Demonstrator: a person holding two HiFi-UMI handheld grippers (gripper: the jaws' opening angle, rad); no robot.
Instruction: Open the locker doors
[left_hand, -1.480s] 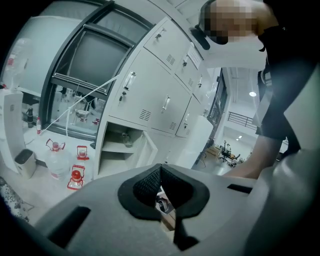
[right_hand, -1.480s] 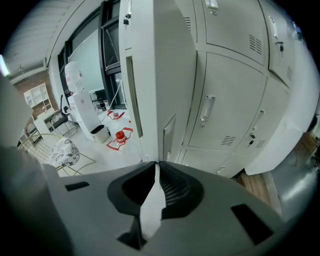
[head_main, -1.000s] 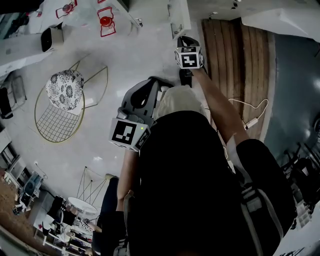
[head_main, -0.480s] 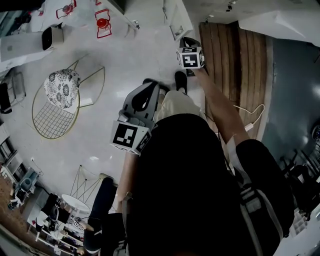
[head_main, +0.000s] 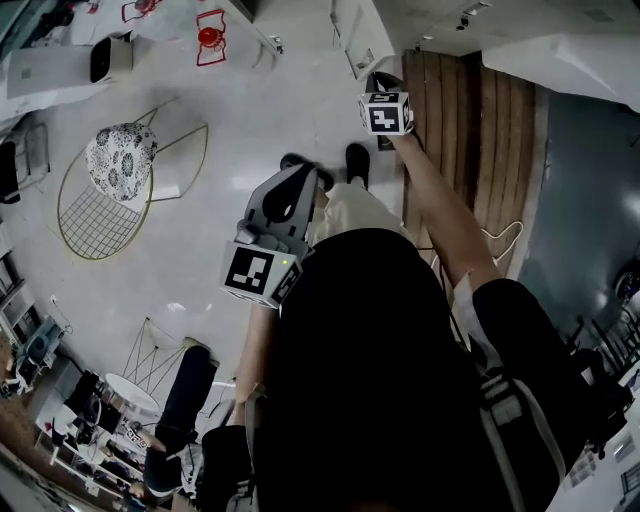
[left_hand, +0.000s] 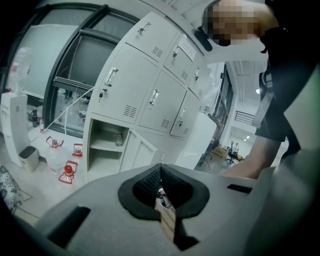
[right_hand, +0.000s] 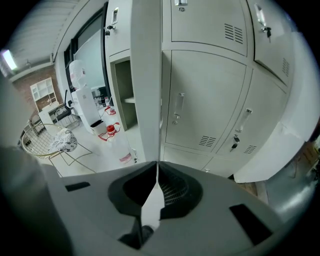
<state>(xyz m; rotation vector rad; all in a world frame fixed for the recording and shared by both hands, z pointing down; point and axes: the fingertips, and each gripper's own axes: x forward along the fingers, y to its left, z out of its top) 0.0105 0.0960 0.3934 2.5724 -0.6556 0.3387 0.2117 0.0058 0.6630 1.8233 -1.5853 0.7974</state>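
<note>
Open locker door (right_hand: 145, 75), long edge vertical, clamped by right hand-held gripper (right_hand: 157, 166), left hand-held gripper (left_hand: 160, 171) closed, empty

Two grippers show in the head view: left gripper (head_main: 300, 185) and right gripper (head_main: 378, 85). One wire chair (head_main: 110, 190) sits at left, two red-handled jugs (head_main: 210, 38) at upper left, two black shoes (head_main: 357, 160) near centre.

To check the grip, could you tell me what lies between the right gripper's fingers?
The open locker door's edge, pinched between the fingers of the right gripper; the right gripper view shows it.
</note>
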